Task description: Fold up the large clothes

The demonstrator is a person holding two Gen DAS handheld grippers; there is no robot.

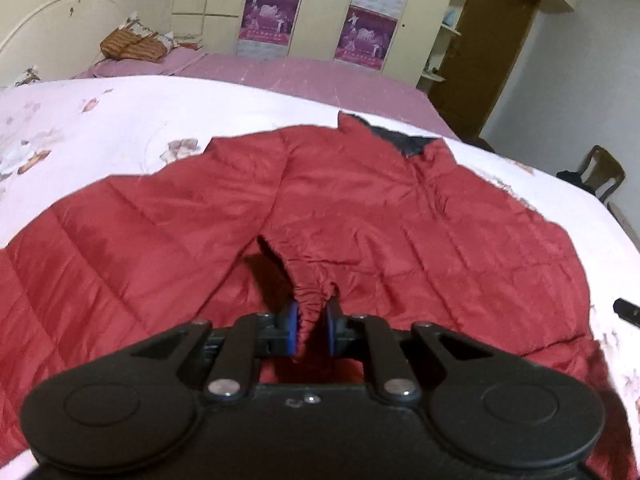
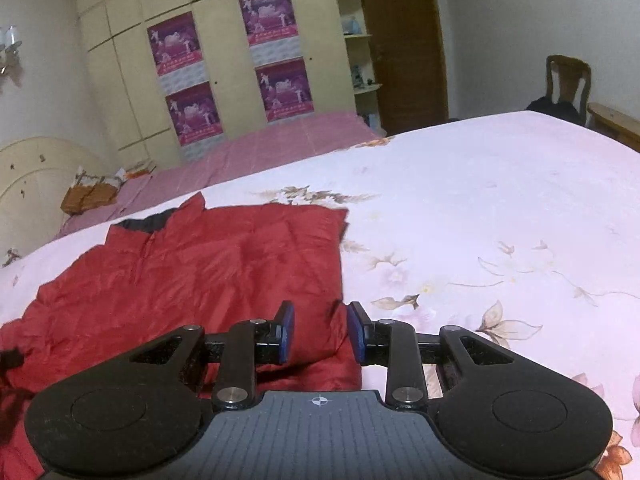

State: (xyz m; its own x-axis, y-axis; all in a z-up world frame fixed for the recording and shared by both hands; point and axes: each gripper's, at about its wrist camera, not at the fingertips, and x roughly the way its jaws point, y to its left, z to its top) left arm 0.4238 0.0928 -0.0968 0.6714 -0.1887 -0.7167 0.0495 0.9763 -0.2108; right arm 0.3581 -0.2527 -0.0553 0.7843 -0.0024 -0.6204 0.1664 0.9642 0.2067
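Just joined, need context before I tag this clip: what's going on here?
A person with a handheld gripper in each hand is folding a red quilted jacket that lies spread on a floral bedspread. The left gripper is shut on the elastic sleeve cuff, lifted over the jacket's body. The right gripper is open, fingers apart, over the jacket's right edge and holding nothing. The collar points toward the far wardrobe.

Left gripper (image 1: 312,330) pinched closed, seemingly on fabric; right gripper (image 2: 321,334) spread apart, holding nothing.
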